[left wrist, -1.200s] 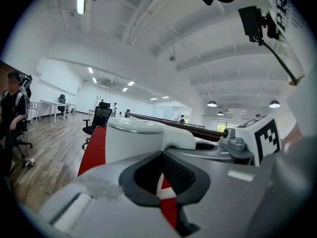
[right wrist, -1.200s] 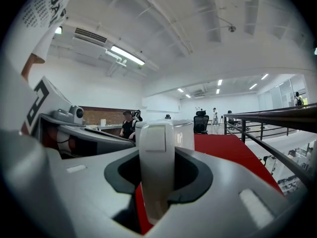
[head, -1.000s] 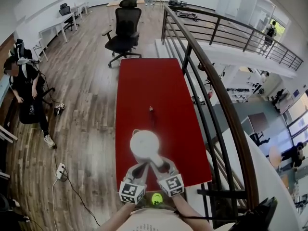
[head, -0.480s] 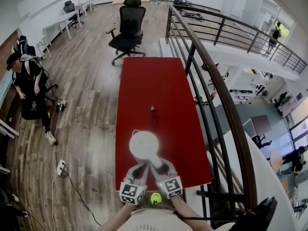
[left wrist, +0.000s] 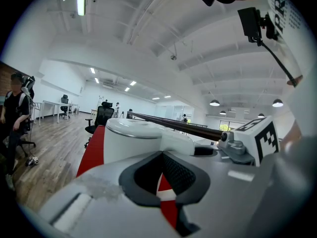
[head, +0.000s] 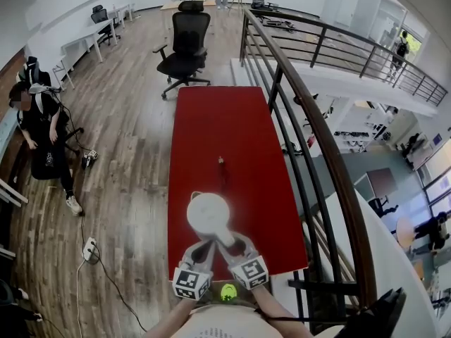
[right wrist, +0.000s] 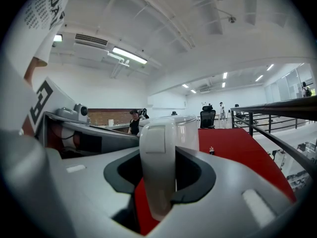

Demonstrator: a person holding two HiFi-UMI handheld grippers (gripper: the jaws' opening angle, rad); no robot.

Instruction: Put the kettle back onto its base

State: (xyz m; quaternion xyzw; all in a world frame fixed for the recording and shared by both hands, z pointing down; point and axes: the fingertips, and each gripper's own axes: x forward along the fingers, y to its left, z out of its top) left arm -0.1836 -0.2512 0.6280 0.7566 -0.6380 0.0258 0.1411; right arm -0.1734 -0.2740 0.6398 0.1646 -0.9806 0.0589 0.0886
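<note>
A white kettle stands on the red table close to its near edge; its lid fills the left gripper view. No base shows apart from the kettle. A thin cord runs from it to a small dark plug. My right gripper has the kettle's handle between its jaws, which have just been opening; a dark gap shows beside the handle on the left. My left gripper stands open just short of the kettle's body, with only red table between its jaws.
A dark metal railing runs along the table's right side, with a drop beyond it. A black office chair stands at the table's far end. A seated person is far left. A power strip lies on the wood floor.
The kettle and both grippers keep their places on the table. Only the head view has shifted a little.
</note>
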